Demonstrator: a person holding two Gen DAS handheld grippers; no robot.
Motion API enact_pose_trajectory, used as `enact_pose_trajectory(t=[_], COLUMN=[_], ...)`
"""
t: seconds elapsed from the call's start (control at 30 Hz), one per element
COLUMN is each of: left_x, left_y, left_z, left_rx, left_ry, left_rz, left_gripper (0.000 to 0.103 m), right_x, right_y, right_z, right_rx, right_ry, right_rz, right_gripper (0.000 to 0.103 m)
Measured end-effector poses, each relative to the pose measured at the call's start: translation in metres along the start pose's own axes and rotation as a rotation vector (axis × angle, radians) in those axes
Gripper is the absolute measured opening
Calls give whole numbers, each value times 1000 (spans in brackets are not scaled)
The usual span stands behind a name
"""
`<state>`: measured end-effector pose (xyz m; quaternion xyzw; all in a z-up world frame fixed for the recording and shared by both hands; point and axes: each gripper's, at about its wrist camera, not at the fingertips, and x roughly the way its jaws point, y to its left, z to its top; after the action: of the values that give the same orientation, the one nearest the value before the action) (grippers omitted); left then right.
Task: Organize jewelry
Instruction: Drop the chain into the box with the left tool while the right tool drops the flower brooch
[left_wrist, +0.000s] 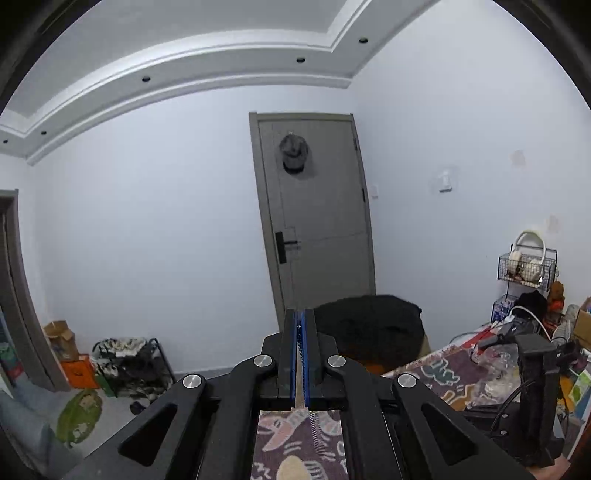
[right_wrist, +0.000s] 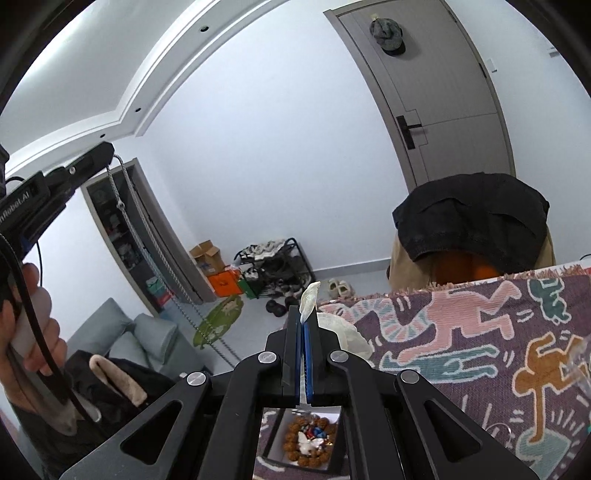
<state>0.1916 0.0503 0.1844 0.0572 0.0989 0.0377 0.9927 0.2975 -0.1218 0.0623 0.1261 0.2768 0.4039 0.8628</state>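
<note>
Your left hand (right_wrist: 31, 332), far left in the right wrist view, wraps the pale grip of the left gripper (right_wrist: 101, 155). Its jaws are pressed together on a silver chain (right_wrist: 147, 251), which hangs from the tip in a long slack line down past the doorway. In the left wrist view the same chain (left_wrist: 300, 343) shows as a thin beaded line caught between the blue pads.

Centre: your right gripper (right_wrist: 306, 315) has its fingers pinched on a clear plastic pouch (right_wrist: 309, 295); the pouch's top corner sticks up above the tips, the rest bulges behind the right finger.

Below centre: an open tray (right_wrist: 332, 415) on the patterned cloth (right_wrist: 461, 332) holds a ring of brown beads (right_wrist: 291, 437) with a white butterfly piece (right_wrist: 307, 445) on it.

Right: a dark jacket (right_wrist: 469, 221) drapes a chair behind the table; a grey door (right_wrist: 443, 81) stands beyond.
</note>
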Motion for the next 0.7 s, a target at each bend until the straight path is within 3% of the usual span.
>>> enact_pose_trajectory(t=[0.57, 0.7], left_x=[24, 38], left_y=[25, 26], left_z=[-100, -124], left_rx=[-161, -200], left_ry=[217, 313], left_rz=[-52, -87], left_gripper=[2, 4], right_x=[26, 35], right_y=[6, 4], right_z=[-24, -32], right_rx=[-16, -9], right_ry=[90, 121], right_rz=[-11, -17], right_gripper=[3, 3])
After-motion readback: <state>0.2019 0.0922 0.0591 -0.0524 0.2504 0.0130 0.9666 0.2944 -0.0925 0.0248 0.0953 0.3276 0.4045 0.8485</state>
